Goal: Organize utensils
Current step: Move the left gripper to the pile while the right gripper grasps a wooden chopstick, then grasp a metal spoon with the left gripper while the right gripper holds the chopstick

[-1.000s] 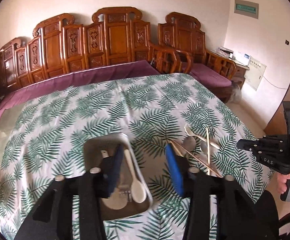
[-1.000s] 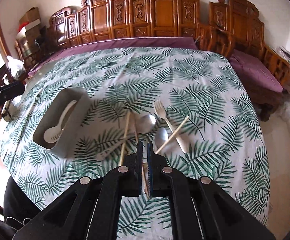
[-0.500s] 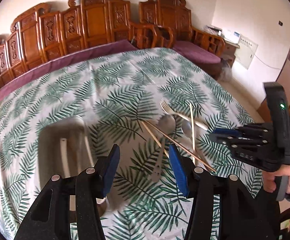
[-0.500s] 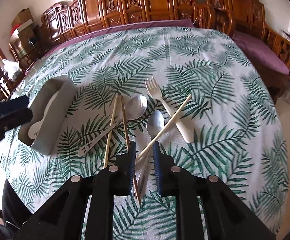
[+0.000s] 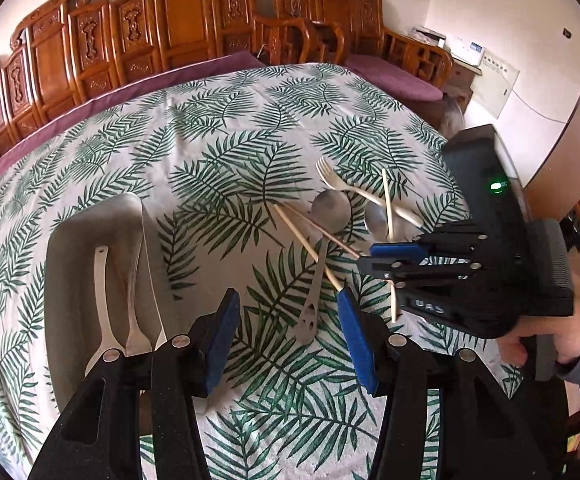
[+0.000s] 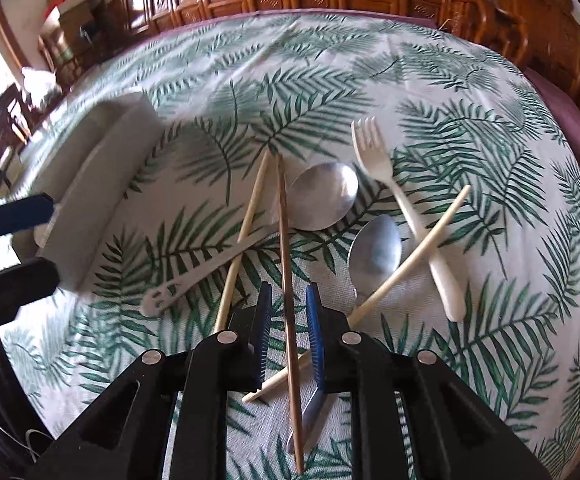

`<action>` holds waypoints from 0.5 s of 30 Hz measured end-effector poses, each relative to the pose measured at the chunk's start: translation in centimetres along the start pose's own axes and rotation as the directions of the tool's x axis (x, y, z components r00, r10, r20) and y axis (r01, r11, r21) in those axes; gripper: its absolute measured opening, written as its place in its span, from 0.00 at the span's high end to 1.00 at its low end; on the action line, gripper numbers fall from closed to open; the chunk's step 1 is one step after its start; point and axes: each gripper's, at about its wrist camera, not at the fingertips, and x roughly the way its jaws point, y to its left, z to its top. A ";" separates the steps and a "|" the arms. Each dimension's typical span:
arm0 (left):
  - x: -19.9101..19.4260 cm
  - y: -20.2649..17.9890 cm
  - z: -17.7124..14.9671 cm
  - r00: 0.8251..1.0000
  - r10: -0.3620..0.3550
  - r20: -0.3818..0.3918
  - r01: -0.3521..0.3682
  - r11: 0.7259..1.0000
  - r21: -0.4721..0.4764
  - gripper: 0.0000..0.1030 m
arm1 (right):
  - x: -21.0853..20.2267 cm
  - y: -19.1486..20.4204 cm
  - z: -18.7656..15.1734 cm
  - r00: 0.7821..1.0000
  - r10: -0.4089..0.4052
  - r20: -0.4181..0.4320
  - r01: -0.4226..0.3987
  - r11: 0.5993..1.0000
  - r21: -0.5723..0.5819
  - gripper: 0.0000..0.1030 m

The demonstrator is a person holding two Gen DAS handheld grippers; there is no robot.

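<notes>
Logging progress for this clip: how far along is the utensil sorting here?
Early. Done: the grey tray already holds a white spoon and a metal utensil. In hand: nothing gripped; the right gripper is open, straddling the dark chopstick; the left gripper is open. Left: three pale chopsticks, two metal spoons and the white fork lie crossed on the tablecloth.

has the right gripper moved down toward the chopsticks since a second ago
Yes. The right gripper has come down toward the tablecloth; its jaws now straddle the dark chopstick, and the fork looms larger.
</notes>
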 end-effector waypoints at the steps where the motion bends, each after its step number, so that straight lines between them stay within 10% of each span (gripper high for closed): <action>1: 0.1 0.0 -0.1 1.000 0.001 -0.004 -0.001 1.000 -0.001 0.53 | 0.3 0.2 0.0 1.000 -0.006 -0.001 0.006 1.000 -0.011 0.82; 15: 2.6 -0.6 0.8 0.999 0.002 -0.044 -0.001 1.000 0.023 0.53 | -3.4 -1.8 -0.7 0.995 0.011 0.095 -0.017 0.998 0.060 0.94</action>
